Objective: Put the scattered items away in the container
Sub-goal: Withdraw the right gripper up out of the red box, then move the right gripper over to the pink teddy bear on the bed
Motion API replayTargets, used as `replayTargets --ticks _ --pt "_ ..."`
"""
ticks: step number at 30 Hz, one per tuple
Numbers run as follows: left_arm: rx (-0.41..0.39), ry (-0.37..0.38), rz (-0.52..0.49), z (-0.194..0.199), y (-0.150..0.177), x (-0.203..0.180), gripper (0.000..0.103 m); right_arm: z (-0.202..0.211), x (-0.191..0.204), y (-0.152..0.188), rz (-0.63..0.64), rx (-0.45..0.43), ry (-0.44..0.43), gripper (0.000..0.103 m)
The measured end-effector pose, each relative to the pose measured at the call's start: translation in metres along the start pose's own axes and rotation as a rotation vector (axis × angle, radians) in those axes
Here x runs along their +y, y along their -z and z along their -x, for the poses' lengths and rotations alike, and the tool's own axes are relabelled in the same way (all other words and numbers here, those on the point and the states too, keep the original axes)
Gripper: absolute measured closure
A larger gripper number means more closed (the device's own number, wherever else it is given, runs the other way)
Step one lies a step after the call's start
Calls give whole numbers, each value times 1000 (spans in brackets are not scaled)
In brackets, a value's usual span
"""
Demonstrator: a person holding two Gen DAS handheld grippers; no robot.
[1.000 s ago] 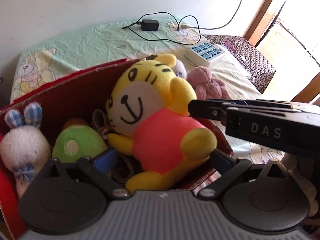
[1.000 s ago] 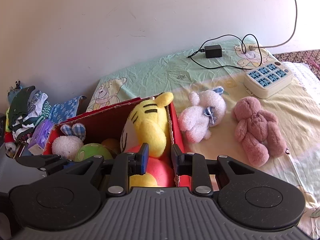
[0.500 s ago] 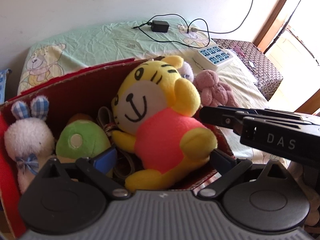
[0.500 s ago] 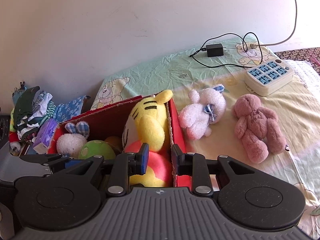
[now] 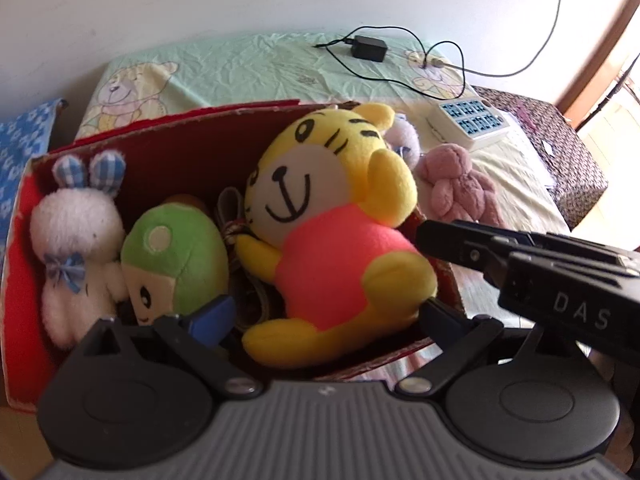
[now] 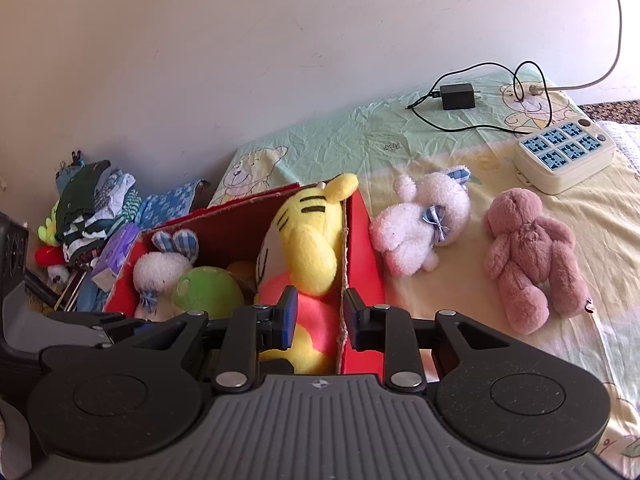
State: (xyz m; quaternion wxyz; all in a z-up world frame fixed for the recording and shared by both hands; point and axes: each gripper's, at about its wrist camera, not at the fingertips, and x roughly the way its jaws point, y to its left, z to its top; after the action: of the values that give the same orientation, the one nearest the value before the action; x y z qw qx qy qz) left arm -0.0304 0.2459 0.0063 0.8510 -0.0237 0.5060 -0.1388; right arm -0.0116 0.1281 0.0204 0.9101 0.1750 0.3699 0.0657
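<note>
A red cardboard box holds a yellow tiger plush in a pink shirt, a green plush and a white rabbit. My left gripper is open wide just above the box, and the tiger's legs lie between its fingers. My right gripper stands with a narrow gap, astride the box's right wall, with the tiger just left of that wall. In the left wrist view the right gripper reaches in beside the tiger's hip. On the bed lie a second white rabbit and a pink bear.
A white power strip and a black charger with its cable lie at the back right of the bedsheet. Folded clothes are piled left of the box by the wall. A dark patterned stool stands past the bed.
The left wrist view has rolled and tilted, so the box sits more level and more of its left side shows. Toys and box have kept their places. Both grippers' openings look unchanged.
</note>
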Motion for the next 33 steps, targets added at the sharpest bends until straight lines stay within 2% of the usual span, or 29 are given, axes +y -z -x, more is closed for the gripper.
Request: replayTargets --ticks 9,14,16,21,26,33 --pt "-17 -96 45 1 6 -15 6 5 -12 -3 52 27 -57 76" --pt "-22 -125 81 5 8 -17 8 8 -21 -9 63 29 -94 76" --pt "-34 -126 92 12 9 -20 14 10 -27 -10 61 34 -112 76" --pt "-97 -140 103 35 10 -30 10 16 -49 -10 36 43 -133 76" --pt "-90 -124 152 34 11 -37 13 20 -75 -7 1 61 -134 76" --pt "-100 -130 164 30 15 -54 17 31 -105 4 -46 72 -146 76"
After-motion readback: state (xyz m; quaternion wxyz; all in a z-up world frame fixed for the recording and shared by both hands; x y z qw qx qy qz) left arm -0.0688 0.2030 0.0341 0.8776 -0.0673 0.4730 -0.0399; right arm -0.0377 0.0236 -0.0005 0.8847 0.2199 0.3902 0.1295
